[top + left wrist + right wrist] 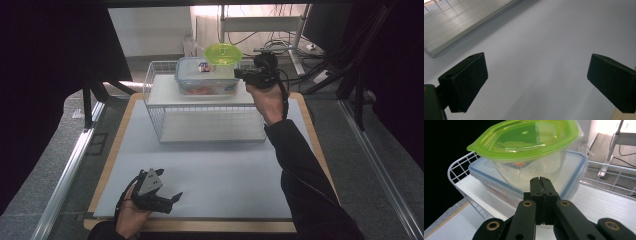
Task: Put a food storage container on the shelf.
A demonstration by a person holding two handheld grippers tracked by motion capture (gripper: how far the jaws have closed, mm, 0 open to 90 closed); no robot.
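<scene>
So the right gripper (541,180) is up at about 1 o'clock on the tabletop (210,165), nosed right against the clear bowl with the lime-green lid (223,52). That bowl sits on top of a flat blue-rimmed container (206,76), which itself sits on the upper shelf of a white wire rack (200,102) at 12 o'clock.

In the right gripper view the jaws are pressed flat together with nothing between them, tips just at the bowl's wall, low down. Whether they actually touch it I can't tell from here.

The left gripper (172,198) is parked way down at 7 o'clock, jaws spread wide over bare tabletop, holding nothing.

My read on the bowl: thin clear plastic, looks close to empty (there's something reddish showing through the wall, but I'd guess that's in the container below), so it should be light and easy to knock around. Perched on a smooth lid, it'd probably slide or tip with a careless nudge. The walls are slick and tapered, so a pinch there would likely slip upward.

If I had to pick it up I'd open the jaws and go for the lid's rim, maybe that little tab sticking out at the left in the right gripper view, or clamp lid edge and bowl lip together. Squeeze gently though, since that plastic probably flexes and the lid could pop off.
</scene>
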